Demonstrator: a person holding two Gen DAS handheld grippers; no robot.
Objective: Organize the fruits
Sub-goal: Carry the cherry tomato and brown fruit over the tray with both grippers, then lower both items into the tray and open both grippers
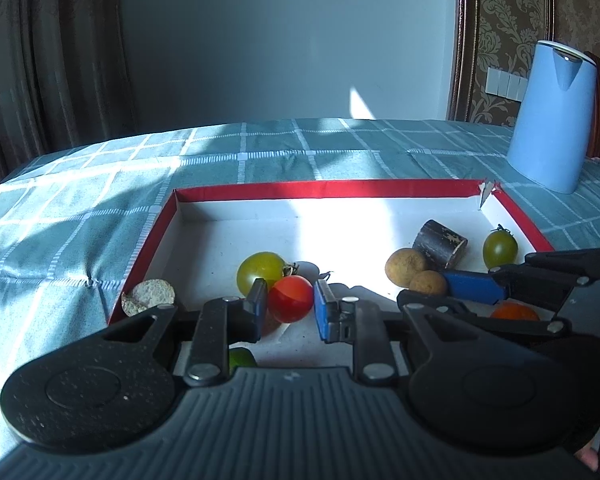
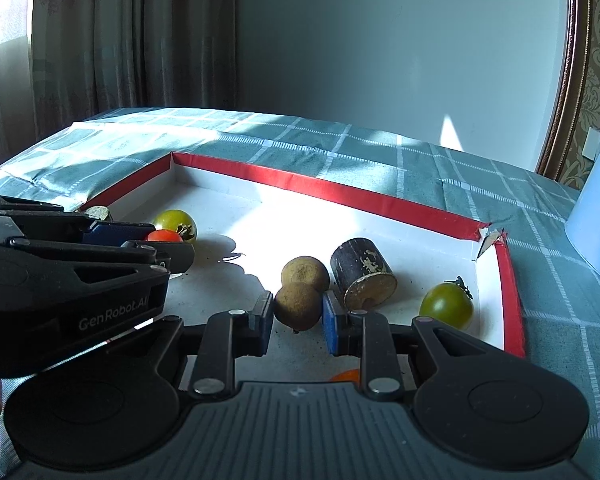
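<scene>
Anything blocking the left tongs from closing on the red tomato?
Nothing visible. The red tomato already sits between the left tongs, touching the left pad, a gap at the other. The green tomato sits just behind it.

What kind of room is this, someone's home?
Probably a home dining room: a table under a checked teal tablecloth, a blue electric kettle, curtains and patterned wallpaper. Fruit sits in a red-rimmed box.
</scene>
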